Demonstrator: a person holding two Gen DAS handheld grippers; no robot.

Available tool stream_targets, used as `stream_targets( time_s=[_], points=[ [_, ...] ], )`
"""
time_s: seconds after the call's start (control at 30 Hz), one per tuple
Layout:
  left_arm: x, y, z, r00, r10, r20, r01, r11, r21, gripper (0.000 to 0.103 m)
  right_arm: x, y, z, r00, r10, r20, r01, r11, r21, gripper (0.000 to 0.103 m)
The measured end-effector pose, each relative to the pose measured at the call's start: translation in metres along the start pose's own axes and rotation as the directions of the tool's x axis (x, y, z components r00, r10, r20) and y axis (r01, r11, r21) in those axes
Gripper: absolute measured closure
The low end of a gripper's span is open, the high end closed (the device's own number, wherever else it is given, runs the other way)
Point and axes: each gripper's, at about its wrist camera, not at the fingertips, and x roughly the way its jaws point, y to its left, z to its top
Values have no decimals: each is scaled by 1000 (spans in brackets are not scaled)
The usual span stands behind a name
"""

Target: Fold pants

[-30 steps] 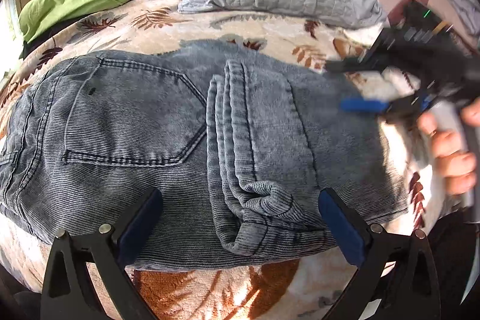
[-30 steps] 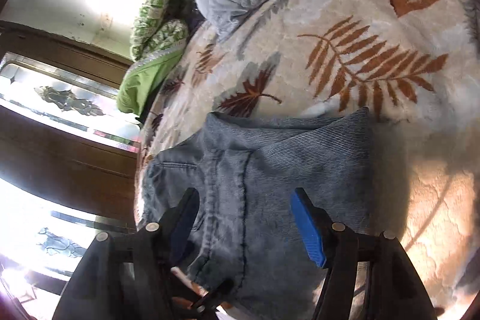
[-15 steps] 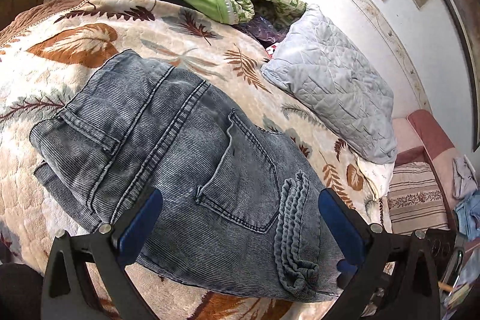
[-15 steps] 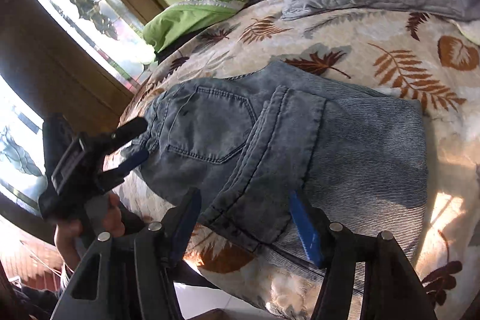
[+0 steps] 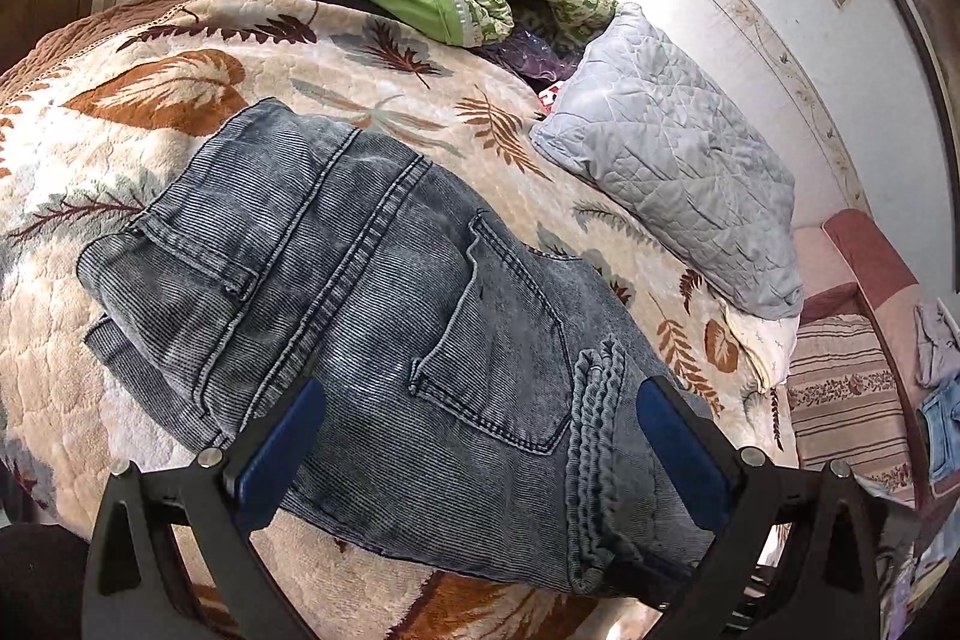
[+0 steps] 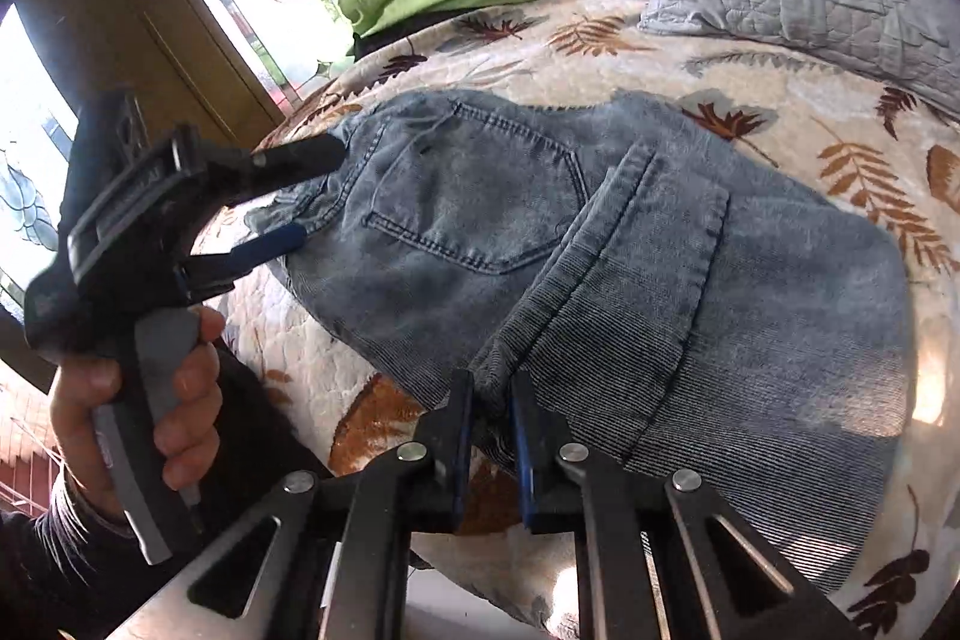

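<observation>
R gripper [image 6: 489, 436] just clamped onto pants [image 6: 600, 250] near edge; L gripper [image 5: 474, 451] released

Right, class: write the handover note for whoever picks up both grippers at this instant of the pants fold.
Right gripper: jaws have just been closing, now pinching the near edge of the pants.
Left gripper: open, at the waistband end, gripping nothing.
Pants: folded into a short stack on the leaf-print blanket, back pocket up.
Done: legs folded over.
Left: probably grip the waistband with the left gripper, then a final fold or tidy.
</observation>
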Motion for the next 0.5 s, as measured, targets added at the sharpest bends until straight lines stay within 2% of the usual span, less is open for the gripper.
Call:
stream_targets(
  time_s=[0.07,0.13,0.17,0.2,0.23,0.27,0.37,0.43,0.5],
  points=[
    [2,-11,-1,1000,-12,-14,12,1000,28,0,15,-14,-10,1000,28,-2,-27,998,58,86],
    [1,-25,-2,1000,-16,-16,17,997,77,0,9,-23,-14,996,75,53,-80,991,108,84],
    [2,-31,-2,1000,-14,-19,16,995,101,0,5,-24,-15,993,97,62,-104,987,122,72],
    [3,-38,-2,1000,-14,-27,17,993,119,0,0,-24,-16,990,128,66,-135,983,121,49],
    [4,-44,-1,999,-20,-37,25,991,129,0,-8,-24,-18,985,152,76,-161,979,128,40],
    [5,-50,-1,999,-27,-46,33,990,139,0,-18,-28,-21,981,164,102,-178,973,148,35],
    [10,-73,-7,997,-24,-72,38,979,202,0,-49,-54,-37,964,182,196,-231,936,265,35],
    [18,-88,-17,996,-5,-93,30,963,266,0,-69,-86,-49,947,182,263,-275,883,379,35],
    [34,-98,-31,989,53,-139,-4,943,332,0,-76,-116,-61,937,200,287,-321,818,478,35]
  ],
)
